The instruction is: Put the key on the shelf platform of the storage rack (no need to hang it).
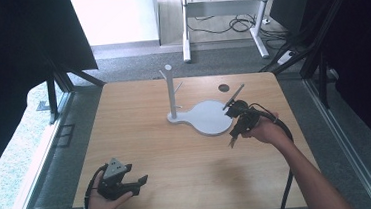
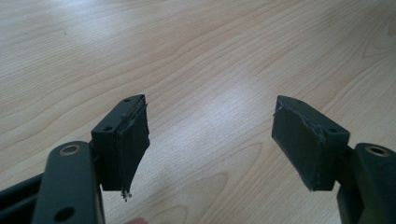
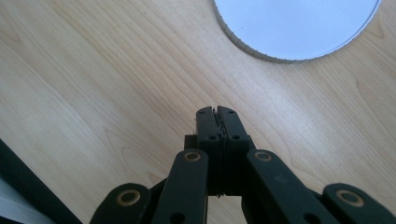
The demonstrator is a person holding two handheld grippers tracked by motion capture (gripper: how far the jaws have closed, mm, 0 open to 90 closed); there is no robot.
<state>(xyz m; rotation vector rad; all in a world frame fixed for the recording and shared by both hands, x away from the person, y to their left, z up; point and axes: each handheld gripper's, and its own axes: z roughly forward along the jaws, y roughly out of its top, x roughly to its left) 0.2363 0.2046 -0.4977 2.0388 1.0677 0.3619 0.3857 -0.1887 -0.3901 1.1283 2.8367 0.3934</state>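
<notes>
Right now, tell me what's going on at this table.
A person sits at a wooden table with a claw in each hand. The right claw is shut on nothing and hovers just beside the round base of a white peg stand near the table's middle. The left claw stands open over bare wood near the front left corner. Nothing is held at this moment.

2 grippers: left gripper (image 1: 129, 181), right gripper (image 1: 232, 142). 1 wooden table (image 1: 177, 150) under both. 1 white stand (image 1: 194, 115) w/ 1 upright post, just beside right gripper, well apart from left. 1 dark round hole (image 1: 224, 88) in tabletop, beyond right gripper.
</notes>
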